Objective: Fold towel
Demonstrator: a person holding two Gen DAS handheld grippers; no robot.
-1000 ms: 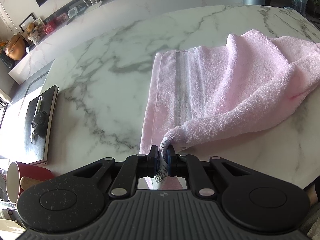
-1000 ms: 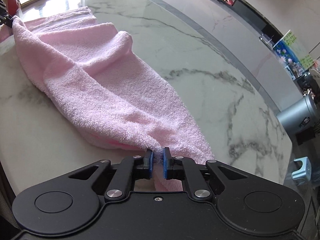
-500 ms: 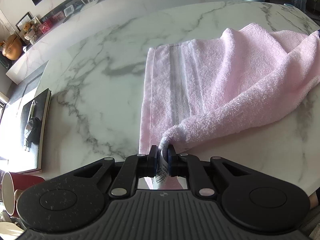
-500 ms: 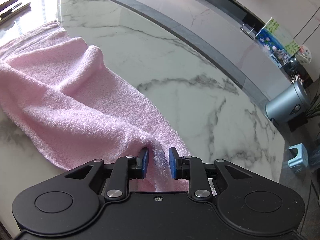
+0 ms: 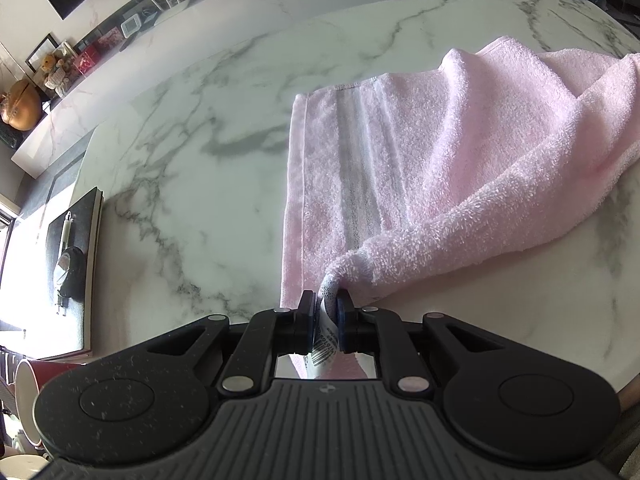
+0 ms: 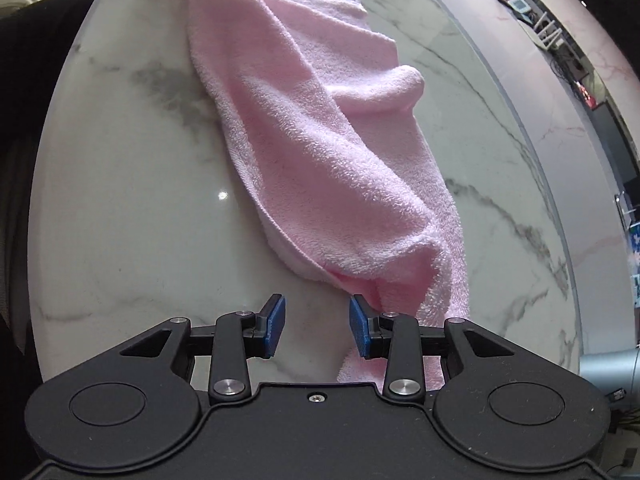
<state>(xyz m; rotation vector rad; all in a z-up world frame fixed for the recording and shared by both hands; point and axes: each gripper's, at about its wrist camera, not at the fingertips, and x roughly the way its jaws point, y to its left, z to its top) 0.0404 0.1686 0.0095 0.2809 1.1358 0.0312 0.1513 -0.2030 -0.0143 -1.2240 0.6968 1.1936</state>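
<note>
Red cup [image 5: 30, 396] – contents hidden, left view only. Left claw [image 5: 325, 312] clenched on pink towel [image 5: 460, 184] corner; right claw [image 6: 317, 322] opening – nothing between pads.

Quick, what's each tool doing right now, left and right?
Left tool: shut on the towel corner.
Right tool: opening, nothing between its pads; towel lies beside it.

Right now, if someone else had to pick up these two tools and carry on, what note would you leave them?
Left hand-held gripper: shut on a corner of the pink towel, by its label.
Right hand-held gripper: jaws opening, nothing between them; the towel's end lies just beside its right finger.
Towel: on the marble table, loosely doubled over and rumpled, not flat.
Done: a rough first fold.
Left: probably release the left corner, smooth the layers, fold again.
</note>
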